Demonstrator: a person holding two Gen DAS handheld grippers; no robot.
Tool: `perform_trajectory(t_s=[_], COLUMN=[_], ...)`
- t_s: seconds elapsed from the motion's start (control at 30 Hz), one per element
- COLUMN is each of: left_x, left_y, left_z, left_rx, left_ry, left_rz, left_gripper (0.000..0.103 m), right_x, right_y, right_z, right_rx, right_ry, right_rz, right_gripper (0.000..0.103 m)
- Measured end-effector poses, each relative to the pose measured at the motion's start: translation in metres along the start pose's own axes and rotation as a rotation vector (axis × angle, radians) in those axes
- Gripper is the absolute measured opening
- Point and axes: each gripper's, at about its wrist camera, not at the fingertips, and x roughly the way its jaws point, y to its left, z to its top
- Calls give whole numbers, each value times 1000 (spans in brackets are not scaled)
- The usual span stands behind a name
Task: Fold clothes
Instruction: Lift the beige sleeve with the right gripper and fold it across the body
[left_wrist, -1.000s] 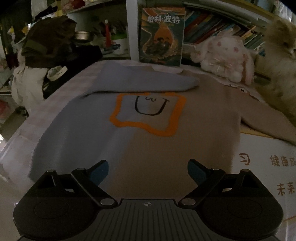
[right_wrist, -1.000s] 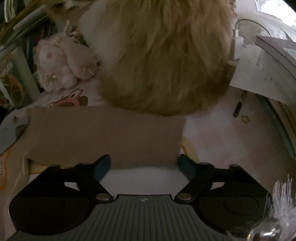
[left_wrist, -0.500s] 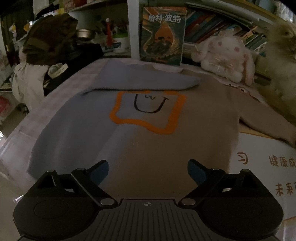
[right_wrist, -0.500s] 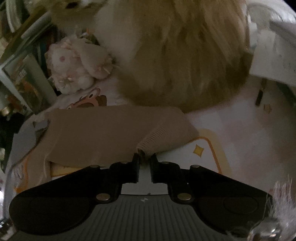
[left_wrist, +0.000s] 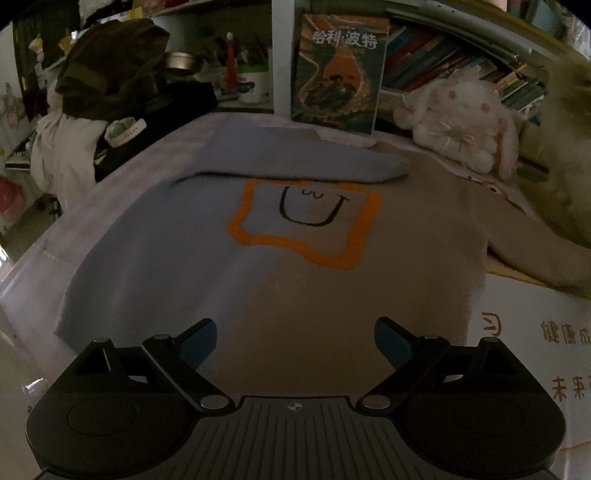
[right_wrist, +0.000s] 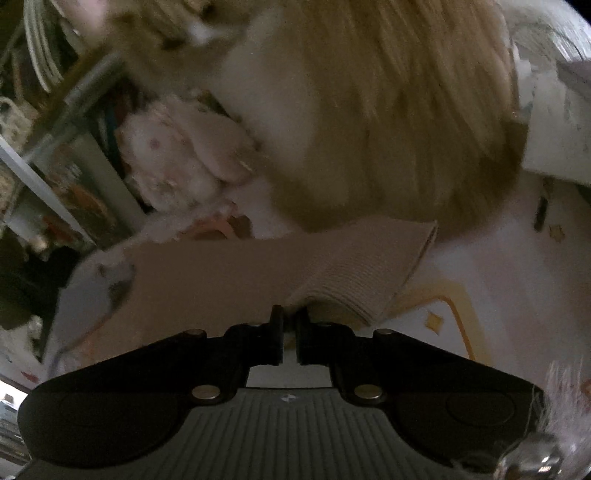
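Note:
A blue and beige sweater (left_wrist: 295, 266) with an orange square and a drawn face lies flat on the bed. Its blue sleeve (left_wrist: 295, 162) is folded across the chest. Its beige sleeve (left_wrist: 535, 254) stretches out to the right. My left gripper (left_wrist: 295, 343) is open and empty, hovering over the sweater's hem. My right gripper (right_wrist: 290, 317) is shut on the ribbed cuff (right_wrist: 369, 280) of the beige sleeve (right_wrist: 221, 273) and holds it lifted off the bed.
A fluffy tan cat (right_wrist: 369, 110) sits right behind the lifted sleeve, also at the right edge of the left wrist view (left_wrist: 565, 147). A white plush rabbit (left_wrist: 465, 122), a standing book (left_wrist: 340, 70) and bookshelves line the back. A pile of clothes (left_wrist: 96, 96) is at the left.
My right gripper closed on the beige sleeve's cuff and has lifted it up and toward the left. My left gripper has stayed open, drifting slightly over the hem.

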Motion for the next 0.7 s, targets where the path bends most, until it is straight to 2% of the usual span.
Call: perform_trajectory(t_s=[0.2, 0.37, 0.53, 0.7], left_x=[3, 5, 12, 24], left_y=[7, 21, 51, 91], left_z=[7, 15, 25, 39], left_rx=[15, 29, 44, 68], left_ry=[-19, -43, -61, -72], left_rz=[-17, -30, -55, -95], left_gripper=[95, 95, 95, 95], right_x=[-14, -10, -5, 9], right_y=[38, 79, 121, 171], right_z=[16, 16, 17, 7], right_rx=[-41, -89, -137, -166], right_ry=[-58, -80, -101, -126], right_rz=[97, 127, 154, 141], right_gripper=[6, 6, 6, 6])
